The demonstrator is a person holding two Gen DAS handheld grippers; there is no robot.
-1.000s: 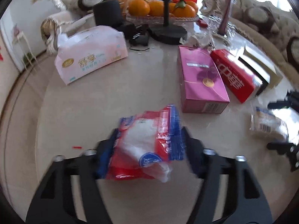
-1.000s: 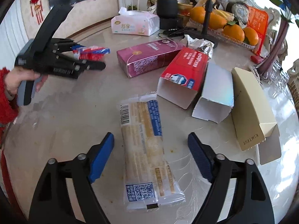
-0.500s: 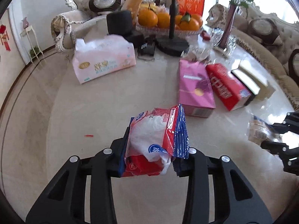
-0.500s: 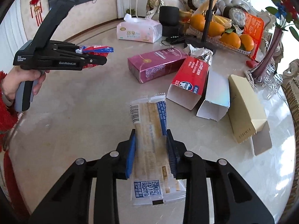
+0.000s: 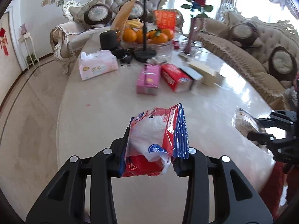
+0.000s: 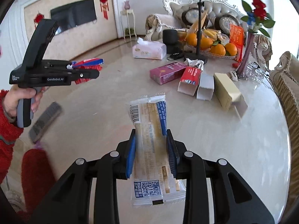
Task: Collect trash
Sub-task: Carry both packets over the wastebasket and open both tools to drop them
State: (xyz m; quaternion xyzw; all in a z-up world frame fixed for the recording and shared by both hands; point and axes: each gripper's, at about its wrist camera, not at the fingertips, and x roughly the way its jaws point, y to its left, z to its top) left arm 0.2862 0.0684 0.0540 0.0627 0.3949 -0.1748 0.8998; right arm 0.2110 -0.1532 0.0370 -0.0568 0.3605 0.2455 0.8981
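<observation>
Above a pale marble table [image 6: 233, 149]: left gripper [image 5: 155, 153] clamped narrow on a crumpled red, white and blue wrapper [image 5: 158, 140], held clear of the tabletop. Seen from the right wrist view as well: same left gripper [image 6: 93, 72], gripped by a hand [image 6: 22, 97] in a fuzzy red sleeve [image 6: 7, 130], red-and-blue wrapper edge protruding at its tip. Right gripper [image 6: 152, 153] closed on a long clear snack wrapper [image 6: 151, 143] with barcode and QR code, blue pads [image 6: 130, 155] pressing both long edges, wrapper lifted off the marble. Visible at the right edge of the left wrist view: right gripper [image 5: 259, 128], its load blurred, probably that same clear wrapper. Farther back on the table, lying side by side: pink box [image 6: 168, 71], red carton [image 6: 189, 79], white open-ended sleeve [image 6: 205, 87], beige box [image 6: 228, 91]. Behind these: tissue pack [image 6: 149, 49], fruit tray with oranges [image 6: 211, 45], black stand [image 6: 198, 56].
</observation>
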